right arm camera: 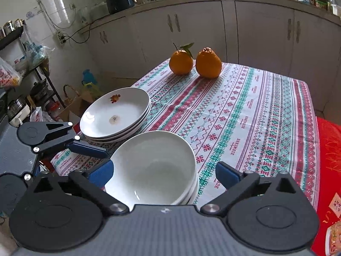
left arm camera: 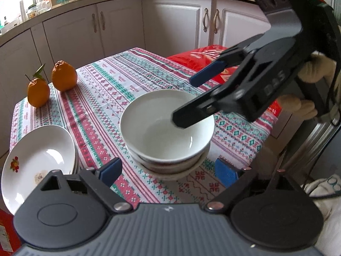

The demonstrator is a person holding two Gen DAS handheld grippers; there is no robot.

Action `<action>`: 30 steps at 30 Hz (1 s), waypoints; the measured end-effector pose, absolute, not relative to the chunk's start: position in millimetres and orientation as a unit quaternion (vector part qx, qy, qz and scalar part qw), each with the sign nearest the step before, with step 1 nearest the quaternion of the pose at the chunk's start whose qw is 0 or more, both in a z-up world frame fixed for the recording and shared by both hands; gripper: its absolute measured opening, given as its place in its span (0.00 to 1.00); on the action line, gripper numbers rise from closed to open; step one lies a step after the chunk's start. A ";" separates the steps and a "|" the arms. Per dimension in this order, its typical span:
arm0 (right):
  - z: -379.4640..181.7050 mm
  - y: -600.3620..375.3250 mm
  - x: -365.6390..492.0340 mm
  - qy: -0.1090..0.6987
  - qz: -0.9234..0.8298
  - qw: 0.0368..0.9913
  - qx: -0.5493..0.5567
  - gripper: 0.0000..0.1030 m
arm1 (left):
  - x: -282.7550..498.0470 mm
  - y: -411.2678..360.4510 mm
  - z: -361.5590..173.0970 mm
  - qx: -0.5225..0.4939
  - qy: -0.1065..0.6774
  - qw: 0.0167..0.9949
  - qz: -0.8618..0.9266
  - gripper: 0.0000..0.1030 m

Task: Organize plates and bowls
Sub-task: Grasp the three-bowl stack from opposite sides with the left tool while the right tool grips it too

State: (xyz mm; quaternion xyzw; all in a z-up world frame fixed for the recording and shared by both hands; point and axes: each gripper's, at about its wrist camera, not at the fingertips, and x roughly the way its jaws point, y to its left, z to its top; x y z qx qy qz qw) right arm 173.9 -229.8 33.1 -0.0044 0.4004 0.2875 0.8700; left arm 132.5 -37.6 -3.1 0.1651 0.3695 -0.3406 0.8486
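Left wrist view: stacked bowls (left arm camera: 167, 128) sit mouth-up at frame centre on the tablecloth (left arm camera: 102, 93), plates (left arm camera: 40, 162) stacked lower left. Left gripper (left arm camera: 168, 171) and right gripper (left arm camera: 187, 100) both gape, holding nothing.

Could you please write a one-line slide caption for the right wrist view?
Right gripper open around stacked white bowls, beside stacked plates and two oranges.
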 end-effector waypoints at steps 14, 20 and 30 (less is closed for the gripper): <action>16.1 -233.8 131.9 0.424 0.283 0.854 -0.105 1.00 | 131.3 -32.6 -26.6 0.229 0.365 0.836 -0.341 0.91; -9.3 -222.3 138.6 0.442 0.278 0.841 -0.141 1.00 | 140.9 -35.4 -36.3 0.221 0.379 0.831 -0.341 0.91; -29.2 -208.5 158.3 0.457 0.289 0.823 -0.173 1.00 | 153.4 -39.2 -49.0 0.219 0.394 0.811 -0.374 0.91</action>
